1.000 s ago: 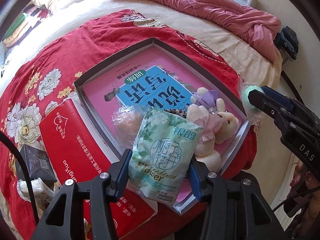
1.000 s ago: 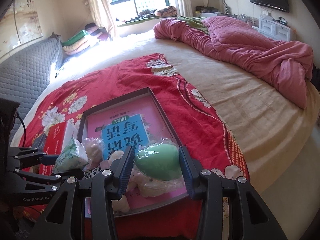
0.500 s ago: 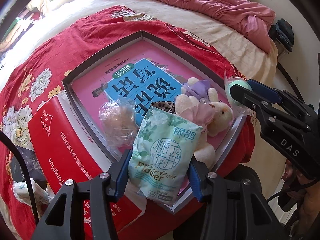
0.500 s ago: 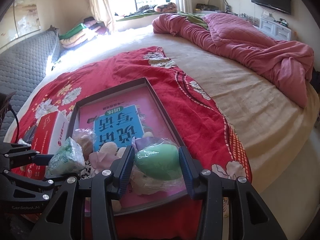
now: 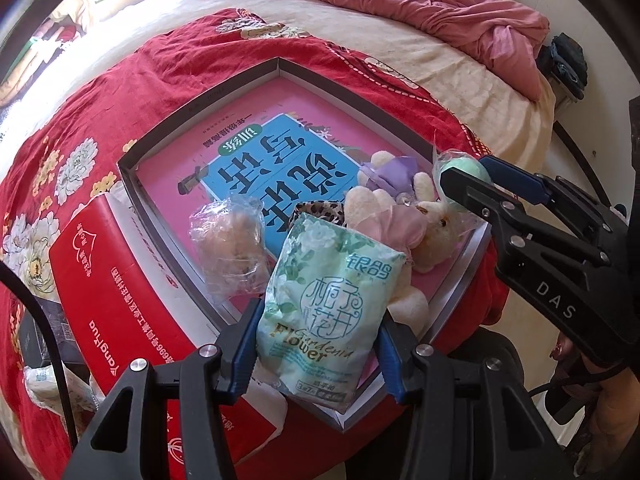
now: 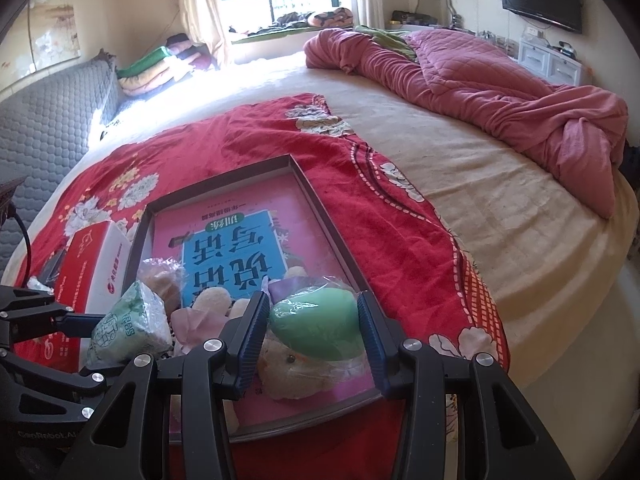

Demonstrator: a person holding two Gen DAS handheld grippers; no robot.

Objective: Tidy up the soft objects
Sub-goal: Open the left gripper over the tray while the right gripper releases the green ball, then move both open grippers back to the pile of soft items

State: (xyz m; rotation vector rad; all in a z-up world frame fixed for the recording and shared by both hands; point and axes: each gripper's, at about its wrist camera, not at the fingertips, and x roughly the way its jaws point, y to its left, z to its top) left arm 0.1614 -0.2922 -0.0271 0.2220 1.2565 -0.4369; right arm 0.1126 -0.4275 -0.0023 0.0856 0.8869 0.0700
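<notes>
So I had the left gripper [image 5: 318,344] clamped on the tissue pack [image 5: 326,304] and the right gripper [image 6: 312,338] clamped on the bagged green sponge [image 6: 314,328], both hovering over the tray's [image 6: 320,208] near end beside the plush [image 5: 432,224], presumably to set them there together.

- The tissue pack [image 5: 328,312] is soft and pale green with flowers on it. It hangs tilted, up above the near corner of the shallow box [image 5: 168,136].
- The green egg [image 6: 316,326] is in a clear bag, over the box's near end.
- The bunny toy [image 5: 428,228], cream with a pink bow, lies in the box's near corner.
- The wrapped bun [image 5: 230,248] lies in the box, near its left wall.
</notes>
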